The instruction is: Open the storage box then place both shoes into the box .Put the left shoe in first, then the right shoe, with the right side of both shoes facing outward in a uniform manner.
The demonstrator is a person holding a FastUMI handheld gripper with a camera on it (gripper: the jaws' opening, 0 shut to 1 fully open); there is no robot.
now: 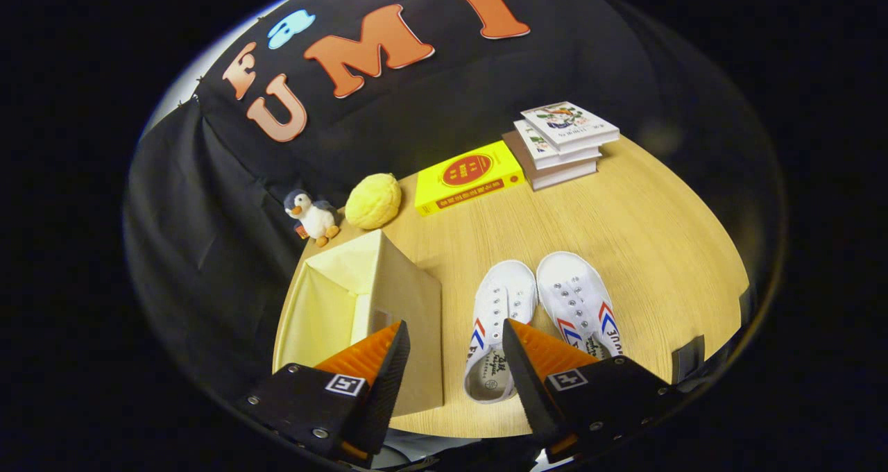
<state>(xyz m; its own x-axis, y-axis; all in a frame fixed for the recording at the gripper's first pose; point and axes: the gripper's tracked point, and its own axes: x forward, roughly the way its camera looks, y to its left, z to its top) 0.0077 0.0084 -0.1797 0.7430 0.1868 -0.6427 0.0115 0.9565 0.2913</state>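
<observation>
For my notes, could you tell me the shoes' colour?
White shoes with red and blue side stripes, per the gripper view.

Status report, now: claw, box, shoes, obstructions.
Claw open, holding nothing, above table's near edge. Storage box open, nothing visible inside, by one finger. Both shoes side by side on table beside box, neither loaded. Nothing between shoes and box.

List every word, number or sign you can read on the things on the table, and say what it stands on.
No text reads clearly.
Yellow book: red seal and print, too blurred.
Stack of books: cover print too small.
Shoe by the storage box, insole: script, illegible.
Other shoe: side letters partly hidden.
Open claw, over box and shoes: square markers, no words.
</observation>
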